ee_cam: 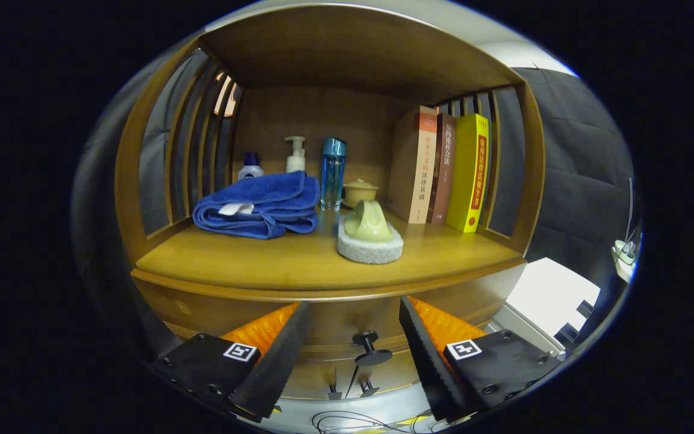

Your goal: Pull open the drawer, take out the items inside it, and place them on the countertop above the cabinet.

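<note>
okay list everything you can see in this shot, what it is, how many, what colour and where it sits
cabinet: one, brown wood, with a countertop under a shelf roof
drawer knob: one, black, on the drawer front, between the tool's fingers
towel: one, blue, folded, left side of the countertop
scrub brush: one, pale green handle on a white pad, middle of the countertop
small lidded pot: one, yellowish, behind the scrub brush
bottles: three; a tall blue one beside the towel, a white pump one and a small blue-capped one behind the towel
books: three, tan, brown and yellow, upright on the right
tool: one, fingers open, either side of the knob, not touching it
</note>
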The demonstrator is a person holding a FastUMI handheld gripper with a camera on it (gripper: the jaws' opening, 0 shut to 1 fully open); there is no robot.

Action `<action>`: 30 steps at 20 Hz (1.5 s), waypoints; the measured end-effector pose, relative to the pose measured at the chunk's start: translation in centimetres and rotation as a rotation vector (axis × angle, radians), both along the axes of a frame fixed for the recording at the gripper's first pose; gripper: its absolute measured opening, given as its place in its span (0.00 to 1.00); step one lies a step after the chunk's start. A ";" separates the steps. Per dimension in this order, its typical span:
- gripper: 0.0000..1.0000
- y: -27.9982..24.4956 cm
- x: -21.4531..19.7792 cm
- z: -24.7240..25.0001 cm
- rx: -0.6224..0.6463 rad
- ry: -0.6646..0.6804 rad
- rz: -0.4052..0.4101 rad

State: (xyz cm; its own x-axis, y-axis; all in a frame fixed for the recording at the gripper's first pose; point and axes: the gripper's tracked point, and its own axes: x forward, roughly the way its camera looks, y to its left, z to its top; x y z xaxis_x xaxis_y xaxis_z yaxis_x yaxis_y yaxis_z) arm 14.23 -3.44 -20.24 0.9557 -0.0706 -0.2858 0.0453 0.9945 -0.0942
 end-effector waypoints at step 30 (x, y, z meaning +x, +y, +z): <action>0.98 4.0 -5.1 29.4 0.063 -0.313 0.170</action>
State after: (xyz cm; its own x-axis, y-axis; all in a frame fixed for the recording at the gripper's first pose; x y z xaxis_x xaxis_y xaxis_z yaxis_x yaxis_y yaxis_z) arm 9.15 0.55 9.13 0.9942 0.1052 0.0236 -0.1042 0.9937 -0.0407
